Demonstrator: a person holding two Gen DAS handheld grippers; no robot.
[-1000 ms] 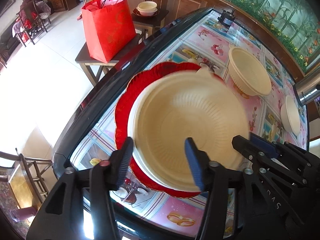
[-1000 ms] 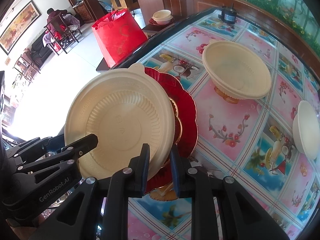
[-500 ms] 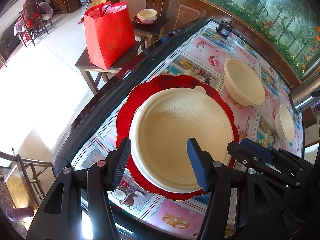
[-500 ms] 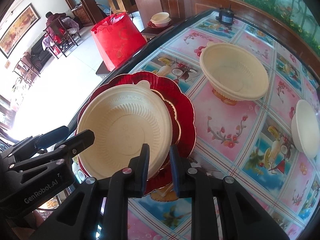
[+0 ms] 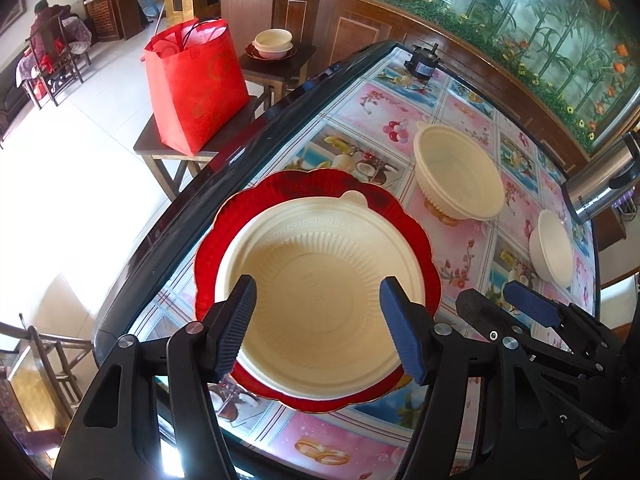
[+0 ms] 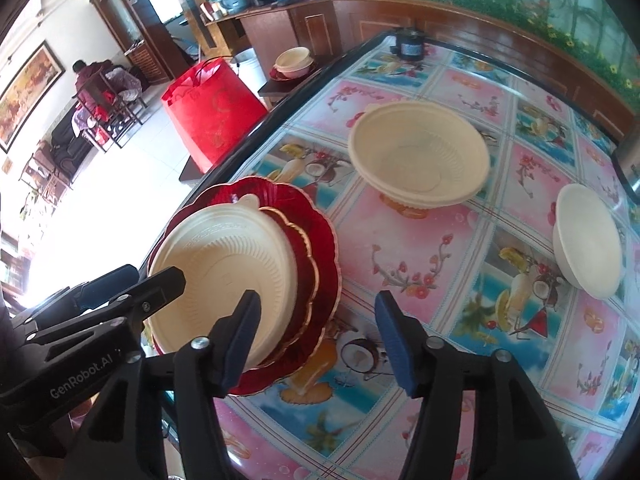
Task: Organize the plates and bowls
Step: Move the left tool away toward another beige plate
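Tongs first: the left tongs (image 5: 316, 330) hang above the cream plate (image 5: 320, 300), jaws parted and just widened, both blue pads clear of the plate, nothing pinched between them. The right tongs (image 6: 316, 336) have just sprung apart as well; 1 pad stands over the rim of the cream plate (image 6: 224, 276), the other over the bare desk (image 6: 460, 264), and nothing is gripped.

The cream plate lies face up on a small red plate (image 6: 302, 264) with a gold rim, which lies in turn on a large scalloped red plate (image 5: 304, 192). This stack of 3 sits at the near-left edge of the desk, by its dark curved border (image 5: 280, 120). In the left wrist view the small red plate is hidden under the cream one.

Farther in, toward the middle of the desk, a large cream bowl (image 5: 458, 172) stands upright on the flowered cloth, well apart from the stack. A smaller cream bowl (image 5: 552, 254) stands nearer the right edge, and a steel flask (image 5: 600, 186) rises beyond it at that edge. A small black motor-like object (image 5: 422, 64) sits at the far edge.

Off the desk, a red bag (image 5: 196, 88) stands on a low wooden table (image 5: 172, 152), and behind it another small table carries 2 cream bowls (image 5: 274, 42) on a red plate.
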